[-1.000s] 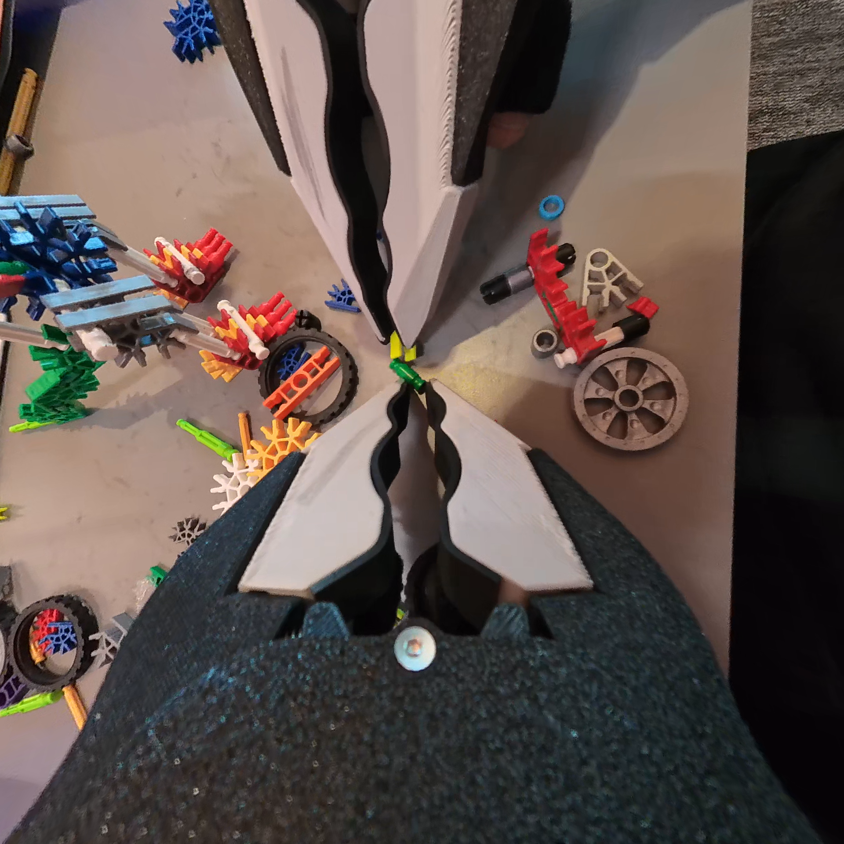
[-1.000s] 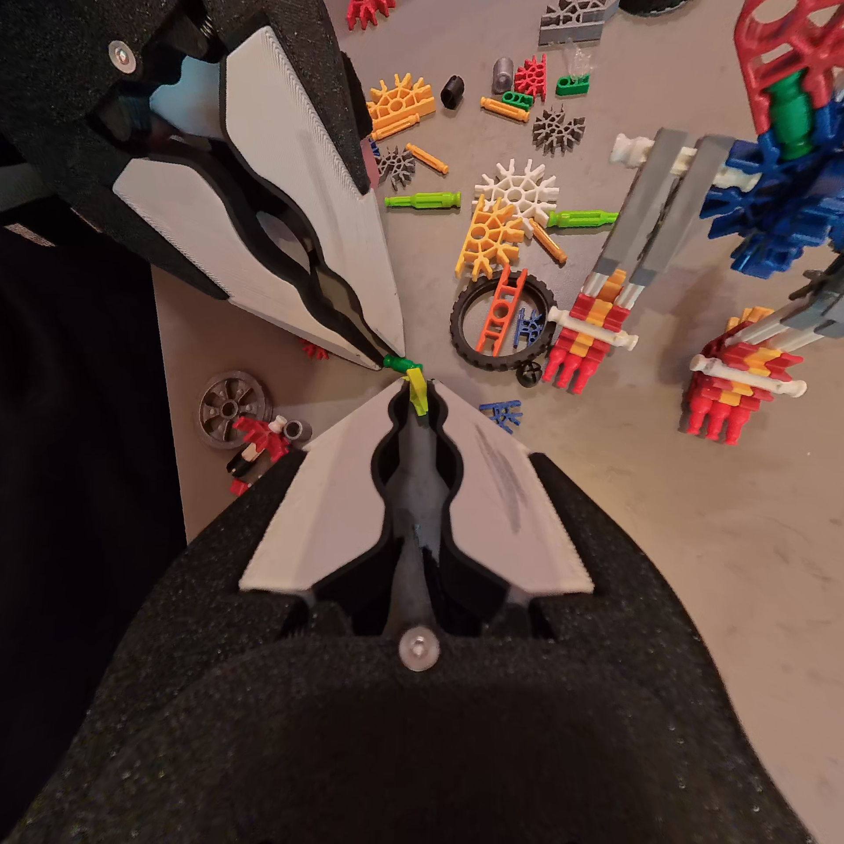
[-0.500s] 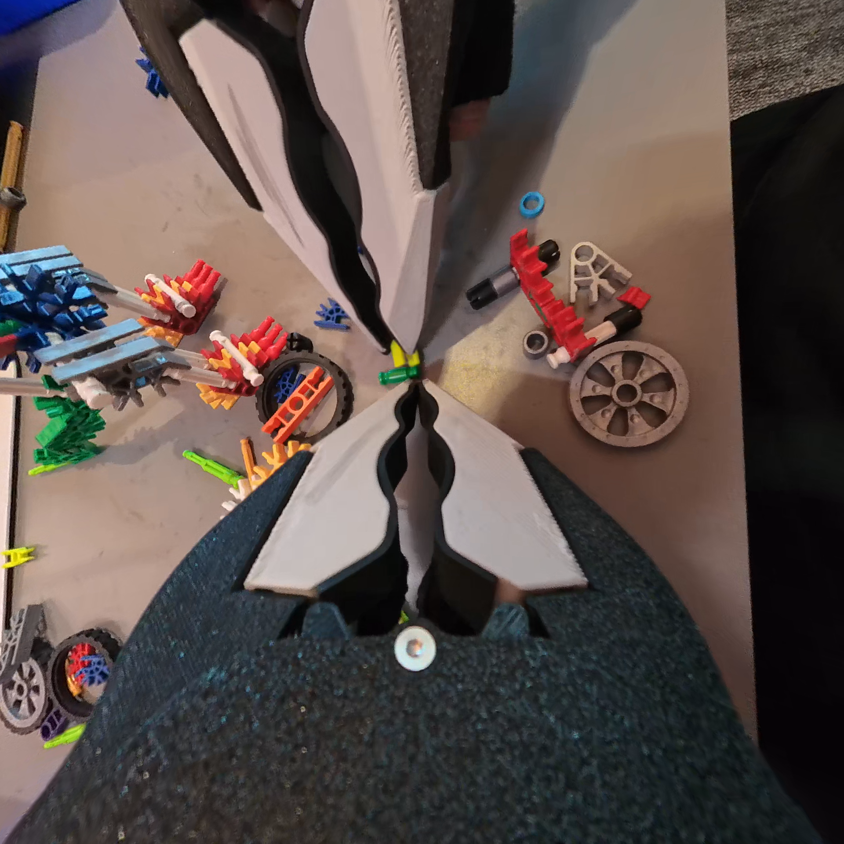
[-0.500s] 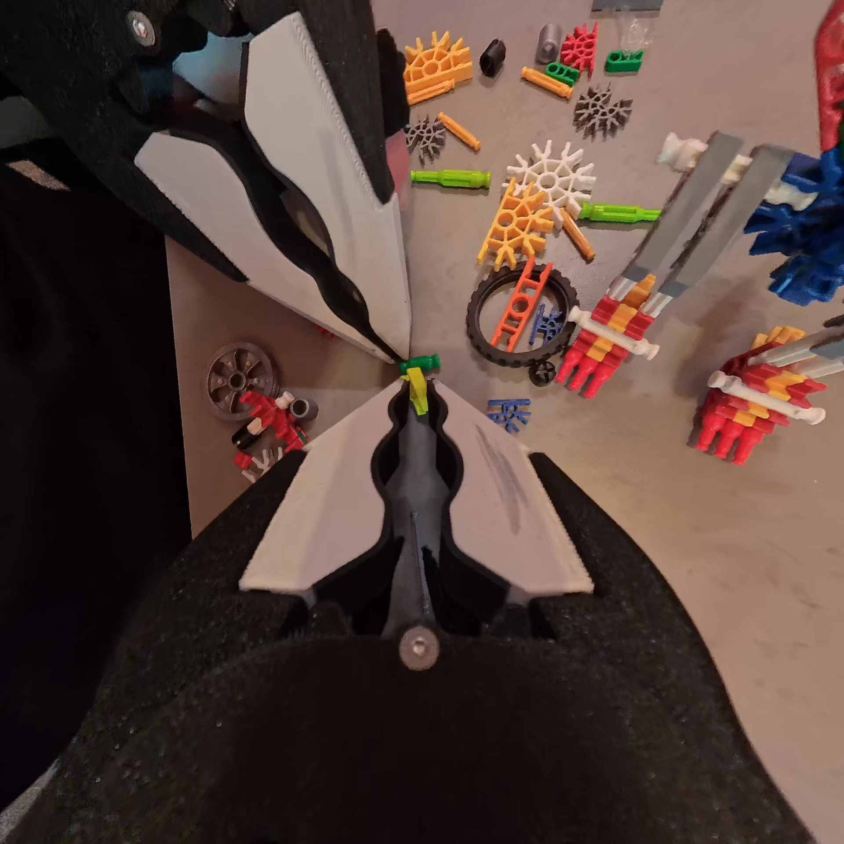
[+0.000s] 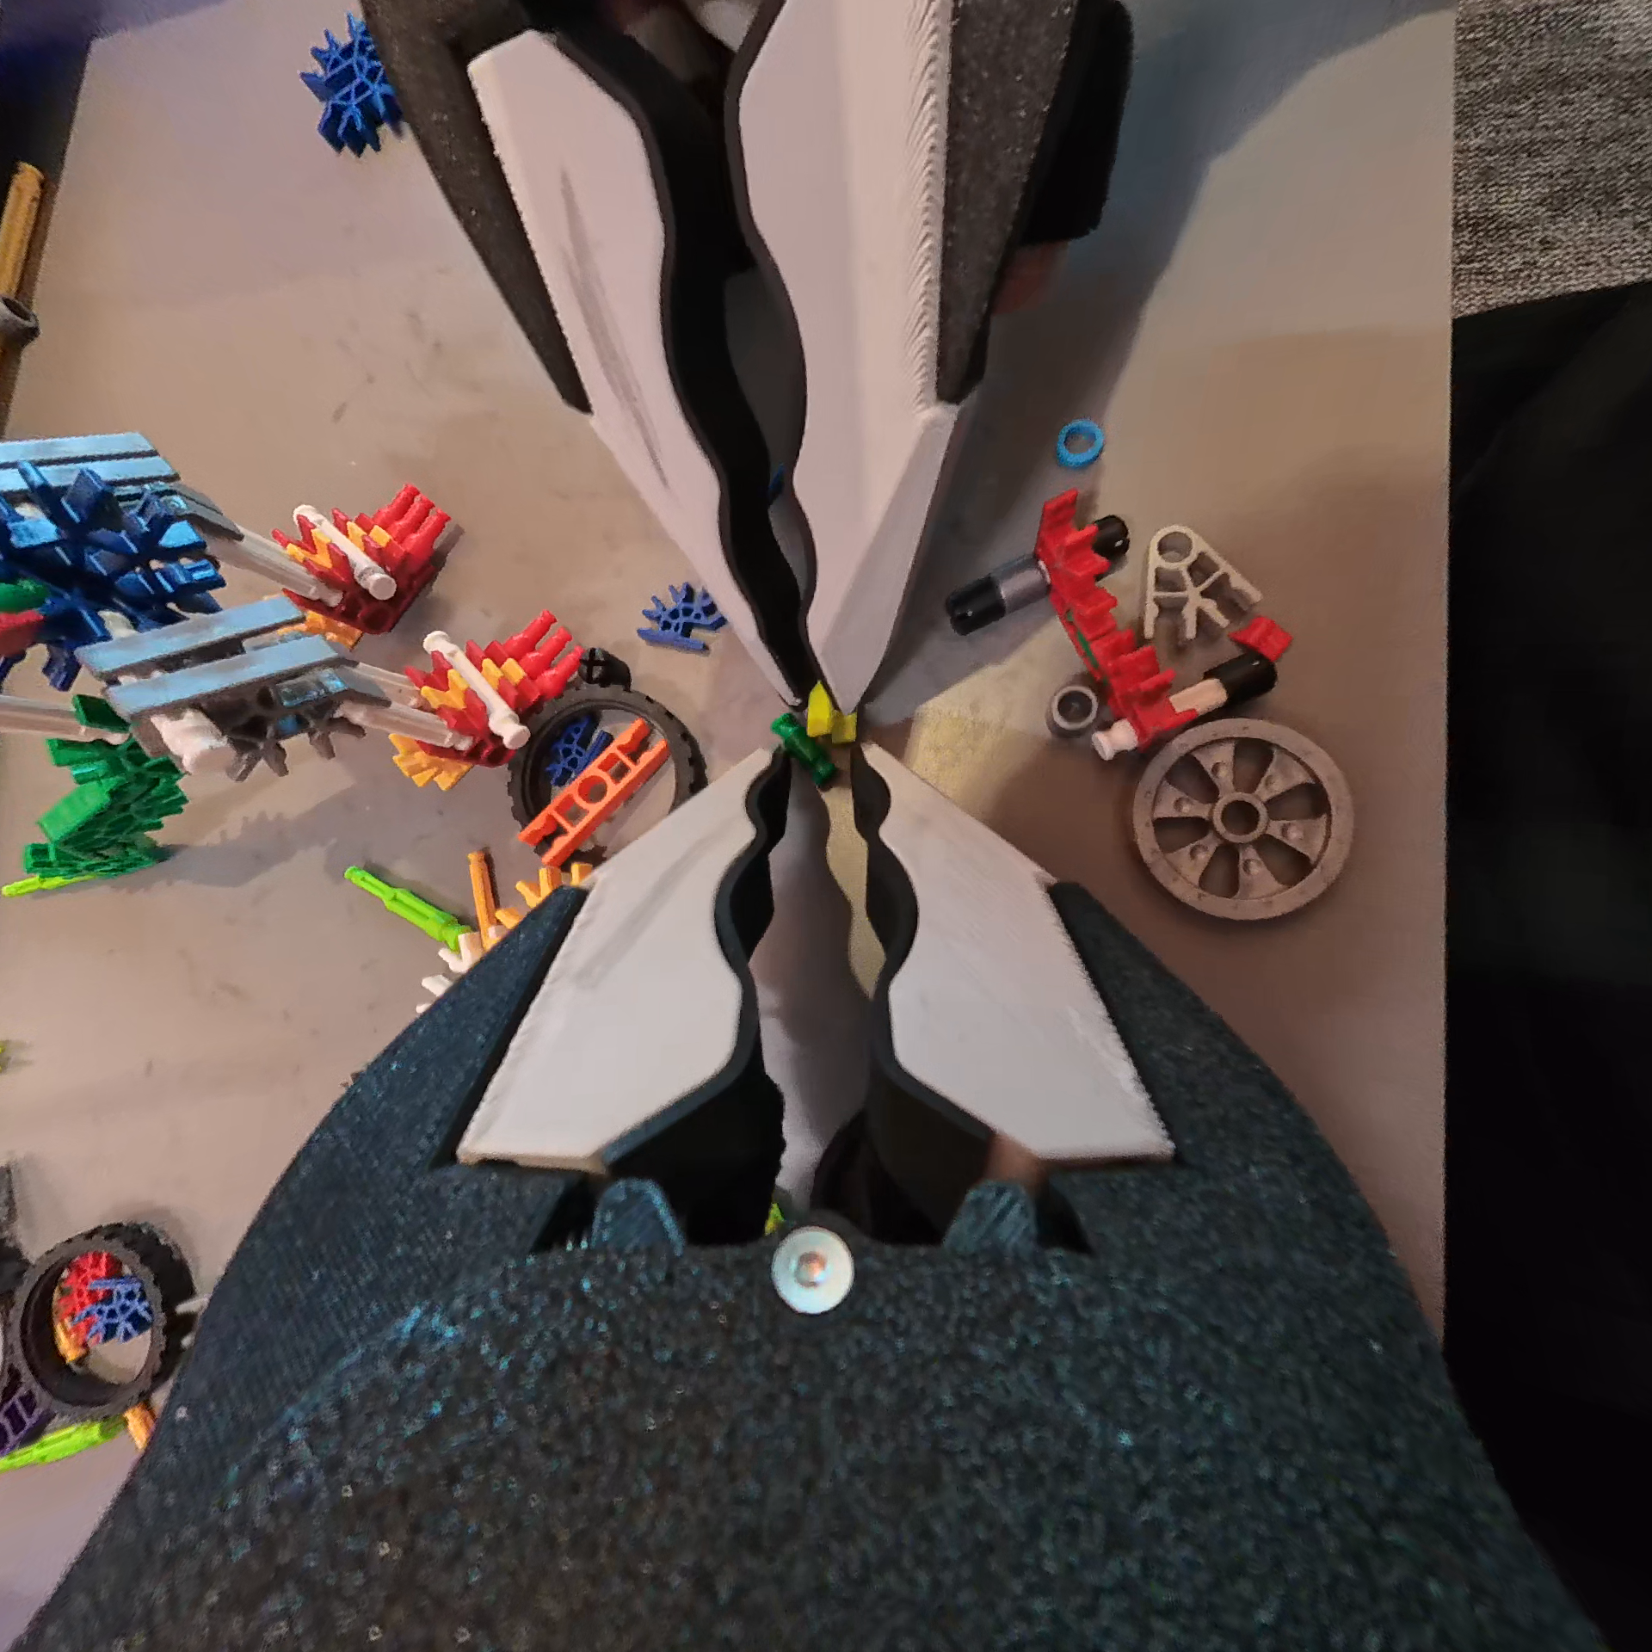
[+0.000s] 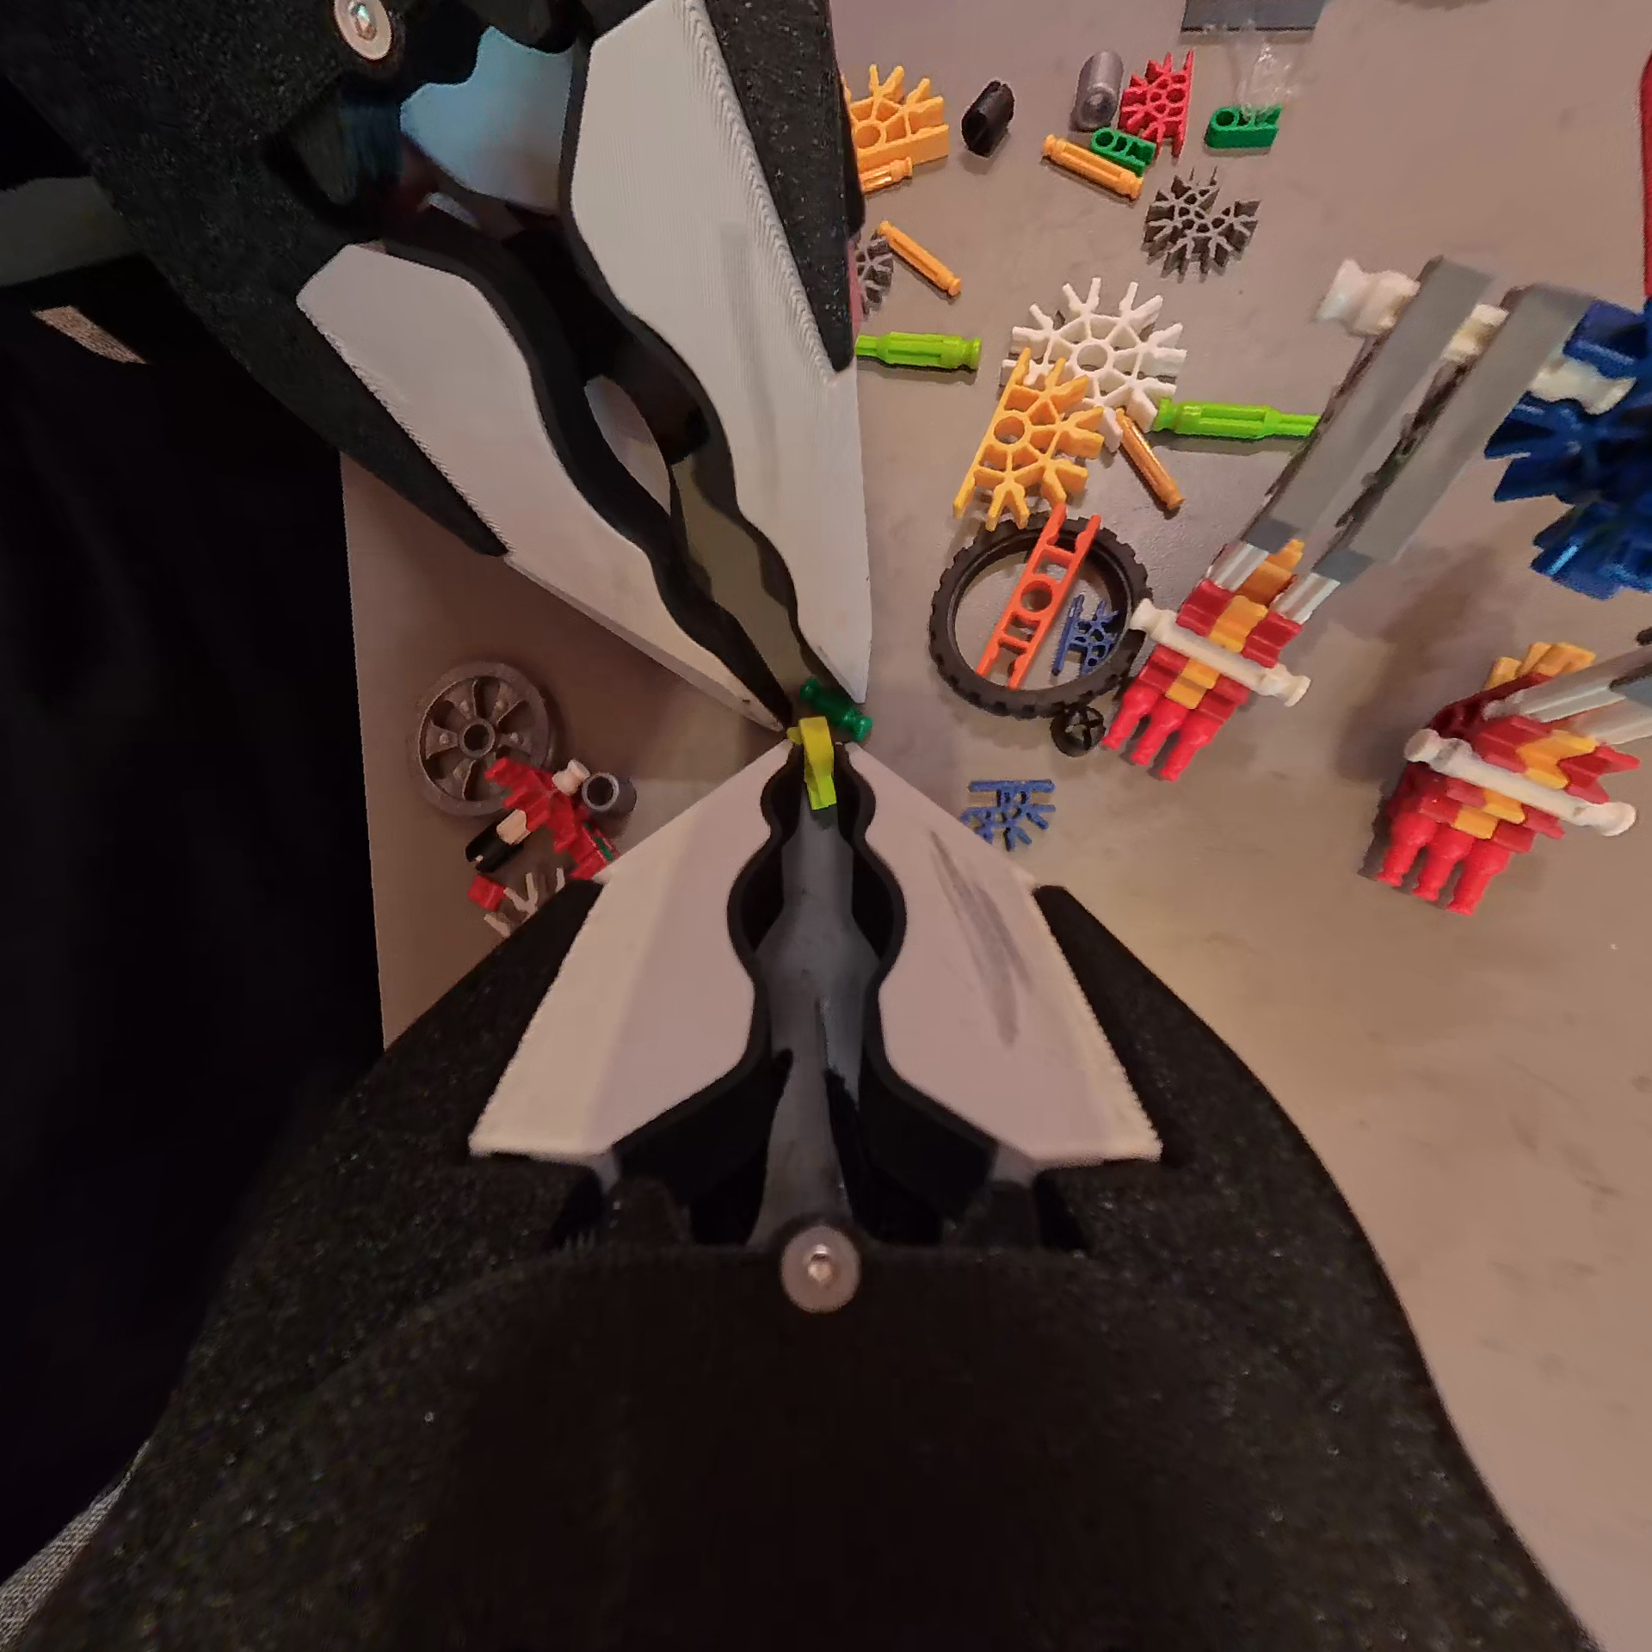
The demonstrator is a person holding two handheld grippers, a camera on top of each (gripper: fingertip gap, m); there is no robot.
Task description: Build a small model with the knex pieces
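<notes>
My left gripper (image 5: 815, 758) has its jaws slightly parted around a small dark green rod (image 5: 804, 758), just above the grey table. My right gripper (image 6: 818, 753) is shut on a small yellow clip (image 6: 815, 771). The two grippers meet tip to tip. The green rod (image 6: 836, 706) lies across the top of the yellow clip (image 5: 827, 720) and touches it. The right gripper (image 5: 821, 702) comes down from the top of the left wrist view. The left gripper (image 6: 818, 706) enters the right wrist view from the upper left.
A grey spoked wheel (image 5: 1243, 818) and red toothed parts (image 5: 1104, 626) lie near the table's edge (image 5: 1444, 804). A black tyre with an orange ladder piece (image 6: 1037, 617) lies close by. A built model of blue, grey and red parts (image 5: 223, 626) and loose connectors (image 6: 1095, 358) lie beyond it. Only a small space, under 4 cm, lies between the two pairs of fingers.
My left gripper's jaws have parted a little around the green rod. The rod has turned from level to slanted against the yellow clip. The right gripper still holds the clip.
</notes>
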